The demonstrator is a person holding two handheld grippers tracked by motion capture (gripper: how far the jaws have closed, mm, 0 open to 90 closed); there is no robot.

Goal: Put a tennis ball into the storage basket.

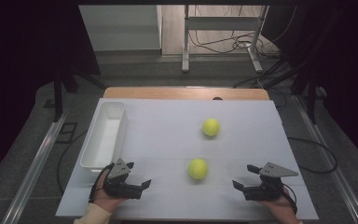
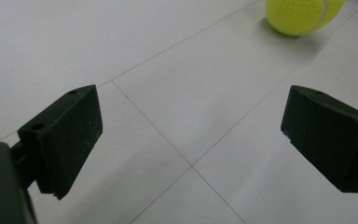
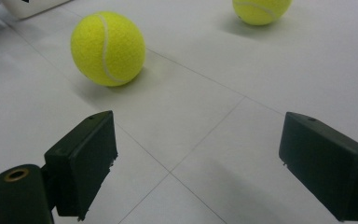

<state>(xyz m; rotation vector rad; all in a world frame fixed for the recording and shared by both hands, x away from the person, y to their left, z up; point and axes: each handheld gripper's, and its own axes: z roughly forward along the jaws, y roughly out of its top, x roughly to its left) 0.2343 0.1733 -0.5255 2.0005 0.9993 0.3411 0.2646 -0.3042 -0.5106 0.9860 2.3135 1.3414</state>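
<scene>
Right gripper (image 1: 240,186): jaws wide, empty, near front edge.
Near ball (image 1: 198,168): approach level, straddle its middle, close gently.
White bin (image 1: 103,135): left edge.

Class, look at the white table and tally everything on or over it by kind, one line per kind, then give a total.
Yellow tennis balls: 2 (near ball, far ball)
White bin: 1
Hand-held tools, both open: 2 (left tool, right tool)
Total: 5
</scene>
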